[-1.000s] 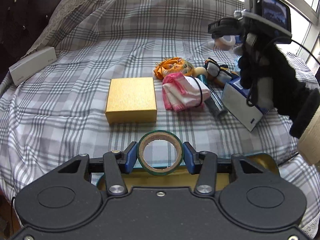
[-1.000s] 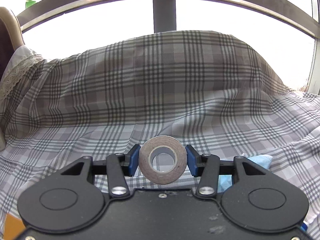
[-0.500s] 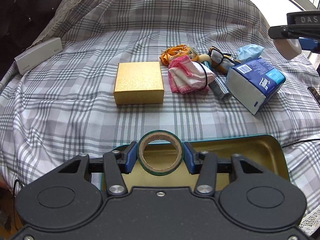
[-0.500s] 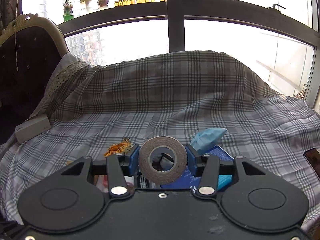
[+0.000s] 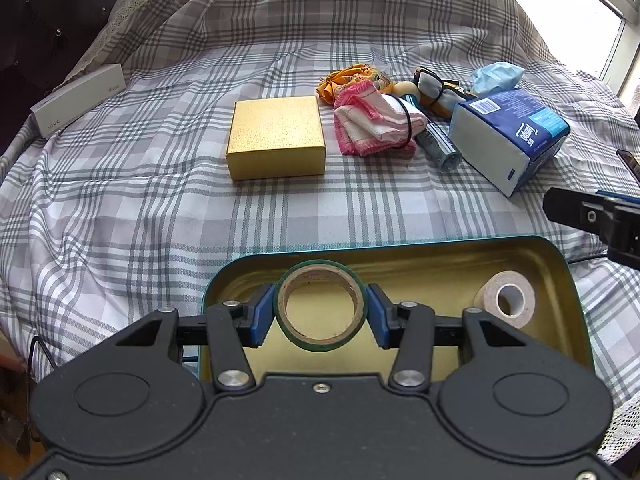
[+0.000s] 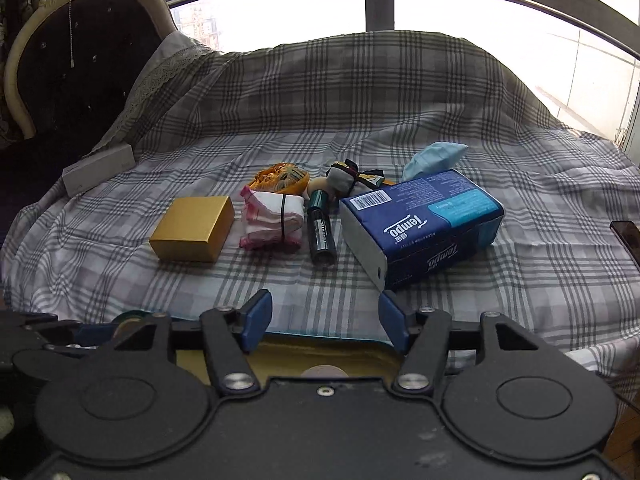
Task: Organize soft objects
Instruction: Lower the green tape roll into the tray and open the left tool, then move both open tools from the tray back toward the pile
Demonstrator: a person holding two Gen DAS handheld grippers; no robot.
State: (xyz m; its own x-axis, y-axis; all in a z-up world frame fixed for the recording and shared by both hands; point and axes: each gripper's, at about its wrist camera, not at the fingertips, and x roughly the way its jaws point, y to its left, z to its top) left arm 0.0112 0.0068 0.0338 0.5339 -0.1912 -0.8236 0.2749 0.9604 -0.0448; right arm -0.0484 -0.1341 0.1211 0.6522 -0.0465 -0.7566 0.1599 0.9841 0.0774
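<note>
Left wrist view: the left gripper (image 5: 321, 317) clamps the green tape roll (image 5: 321, 311) over the gold tin (image 5: 576, 292), where the beige tape roll (image 5: 505, 298) already lies. Right wrist view: the right gripper (image 6: 325, 322) has just been opening, jaws apart and empty; the pink cloth bundle (image 6: 272, 216) and tissue pack (image 6: 424, 228) remain on the bed (image 6: 520, 264).

Beige tape roll (image 5: 505, 299) lies in the gold-lined tin (image 5: 440, 270).
</note>
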